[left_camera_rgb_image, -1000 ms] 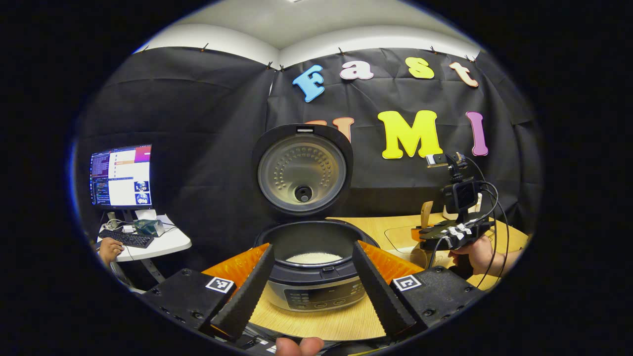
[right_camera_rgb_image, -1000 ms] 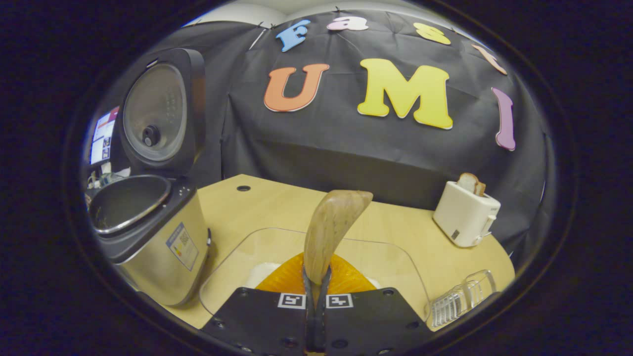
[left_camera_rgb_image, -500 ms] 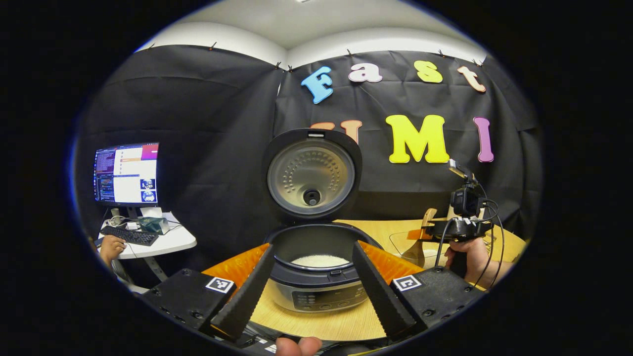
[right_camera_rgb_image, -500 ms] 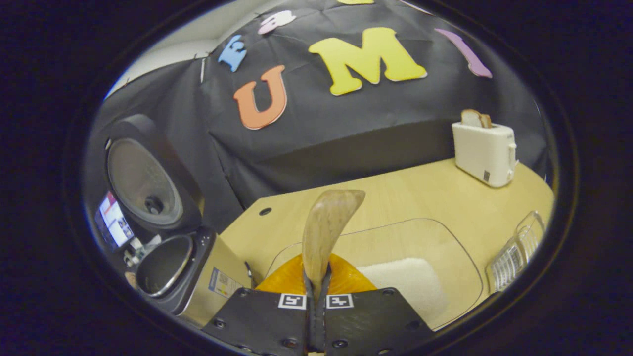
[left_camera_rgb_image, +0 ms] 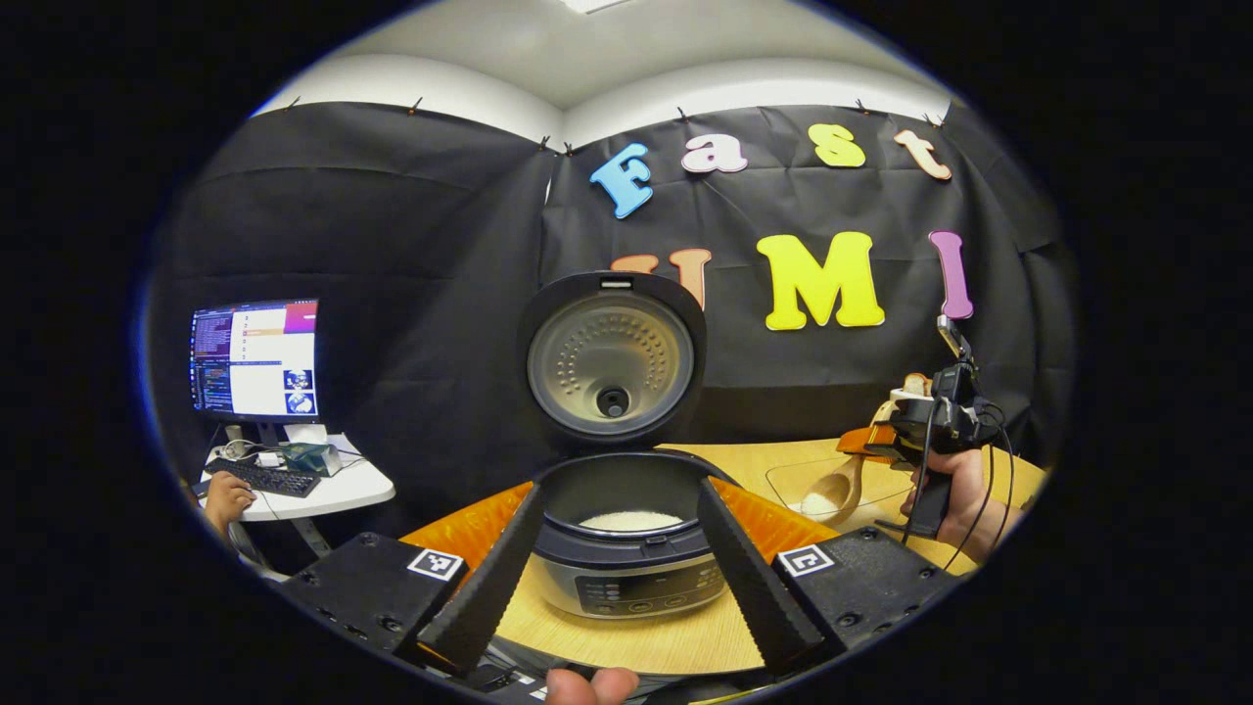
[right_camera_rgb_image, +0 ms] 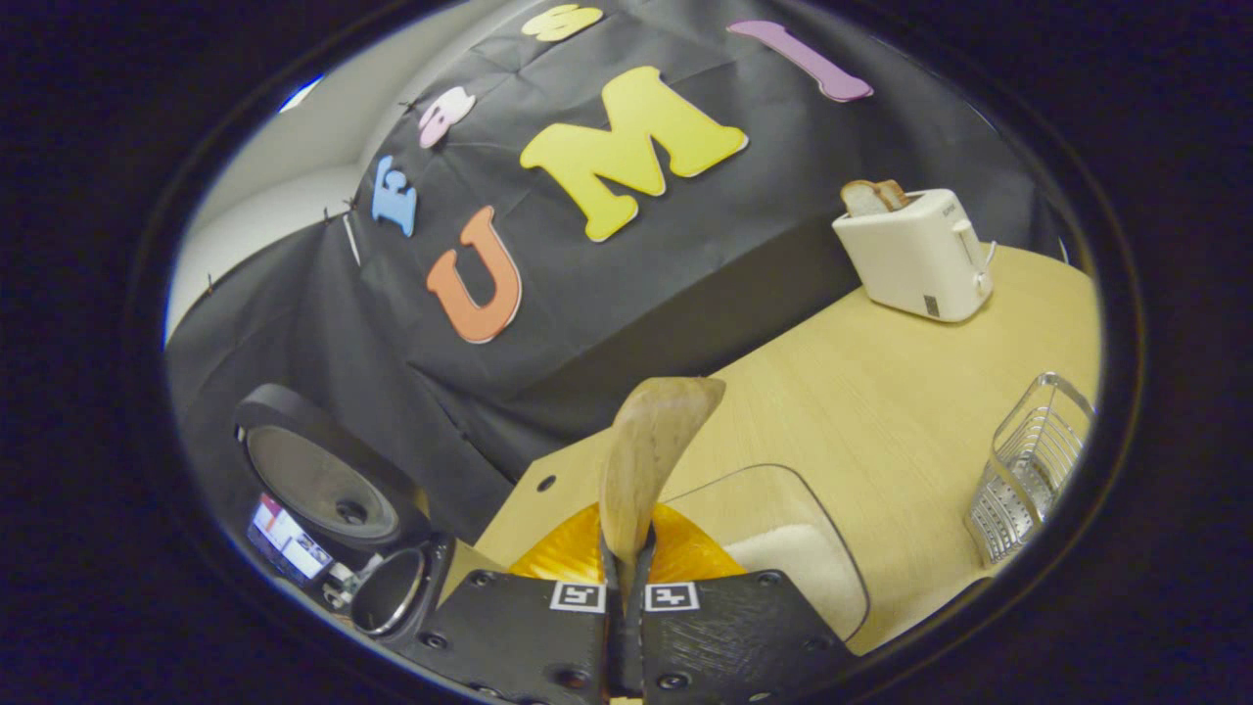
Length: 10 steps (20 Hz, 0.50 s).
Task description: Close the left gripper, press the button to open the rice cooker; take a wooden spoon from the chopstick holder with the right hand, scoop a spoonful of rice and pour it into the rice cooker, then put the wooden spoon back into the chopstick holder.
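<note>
The rice cooker (left_camera_rgb_image: pixel 626 563) stands open just beyond my left gripper (left_camera_rgb_image: pixel 619 578), its lid (left_camera_rgb_image: pixel 612 362) upright and white rice (left_camera_rgb_image: pixel 631 520) in the pot. My left gripper's fingers are spread wide to either side of the cooker, holding nothing. At the right, a hand holds my right gripper (left_camera_rgb_image: pixel 876 438), which is shut on the wooden spoon (left_camera_rgb_image: pixel 837 490); the spoon's bowl dips into a clear tray (left_camera_rgb_image: pixel 793 478) and shows white grains. In the right gripper view the spoon's handle (right_camera_rgb_image: pixel 646 460) sticks up from between the shut fingers of that gripper (right_camera_rgb_image: pixel 626 548), over the tray (right_camera_rgb_image: pixel 783 490) and its rice (right_camera_rgb_image: pixel 783 553).
A wire chopstick holder (right_camera_rgb_image: pixel 1028 470) stands at the right on the wooden table (right_camera_rgb_image: pixel 881 392). A white toaster (right_camera_rgb_image: pixel 915 255) with bread sits at the back. The cooker (right_camera_rgb_image: pixel 387 587) shows at lower left. A side desk with a monitor (left_camera_rgb_image: pixel 255 357) is at the far left.
My right gripper has rolled and swung right, tipping the spoon's bowl down into the clear tray's rice. My left gripper has stayed open in front of the cooker.
</note>
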Available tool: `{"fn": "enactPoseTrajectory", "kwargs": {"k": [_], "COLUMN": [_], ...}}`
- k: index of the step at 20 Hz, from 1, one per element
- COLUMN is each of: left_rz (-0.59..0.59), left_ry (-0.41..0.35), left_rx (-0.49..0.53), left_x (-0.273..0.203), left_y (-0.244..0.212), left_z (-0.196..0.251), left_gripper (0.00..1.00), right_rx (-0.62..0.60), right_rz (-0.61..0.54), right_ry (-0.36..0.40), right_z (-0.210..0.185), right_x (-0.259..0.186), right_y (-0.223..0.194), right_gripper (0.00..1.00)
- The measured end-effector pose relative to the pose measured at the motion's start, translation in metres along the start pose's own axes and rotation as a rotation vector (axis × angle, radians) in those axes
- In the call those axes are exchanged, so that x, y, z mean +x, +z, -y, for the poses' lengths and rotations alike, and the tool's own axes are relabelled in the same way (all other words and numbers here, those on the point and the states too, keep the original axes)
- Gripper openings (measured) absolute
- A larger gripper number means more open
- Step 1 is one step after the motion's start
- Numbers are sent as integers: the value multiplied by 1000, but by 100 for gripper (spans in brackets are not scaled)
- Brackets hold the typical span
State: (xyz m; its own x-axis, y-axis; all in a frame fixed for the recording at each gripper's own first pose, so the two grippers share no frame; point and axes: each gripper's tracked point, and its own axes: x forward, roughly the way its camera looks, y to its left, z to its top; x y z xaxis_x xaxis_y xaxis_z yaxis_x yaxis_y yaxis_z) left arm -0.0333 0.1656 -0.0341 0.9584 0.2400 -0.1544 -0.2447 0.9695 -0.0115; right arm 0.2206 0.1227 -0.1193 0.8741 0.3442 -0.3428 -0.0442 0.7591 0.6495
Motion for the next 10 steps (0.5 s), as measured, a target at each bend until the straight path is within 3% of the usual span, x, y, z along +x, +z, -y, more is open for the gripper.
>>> {"fn": "enactPoseTrajectory", "kwargs": {"k": [5, 10], "left_rz": [-3, -16], "left_ry": [-13, -14], "left_rx": [8, -8], "left_x": [2, 3], "left_y": [-3, -6], "left_z": [1, -8], "left_gripper": [100, 100], "right_rx": [90, 70], "right_rz": [55, 86], "right_ry": [-12, 39], "right_z": [18, -26], "right_x": [-10, -26], "right_y": [26, 44], "right_gripper": [0, 0]}}
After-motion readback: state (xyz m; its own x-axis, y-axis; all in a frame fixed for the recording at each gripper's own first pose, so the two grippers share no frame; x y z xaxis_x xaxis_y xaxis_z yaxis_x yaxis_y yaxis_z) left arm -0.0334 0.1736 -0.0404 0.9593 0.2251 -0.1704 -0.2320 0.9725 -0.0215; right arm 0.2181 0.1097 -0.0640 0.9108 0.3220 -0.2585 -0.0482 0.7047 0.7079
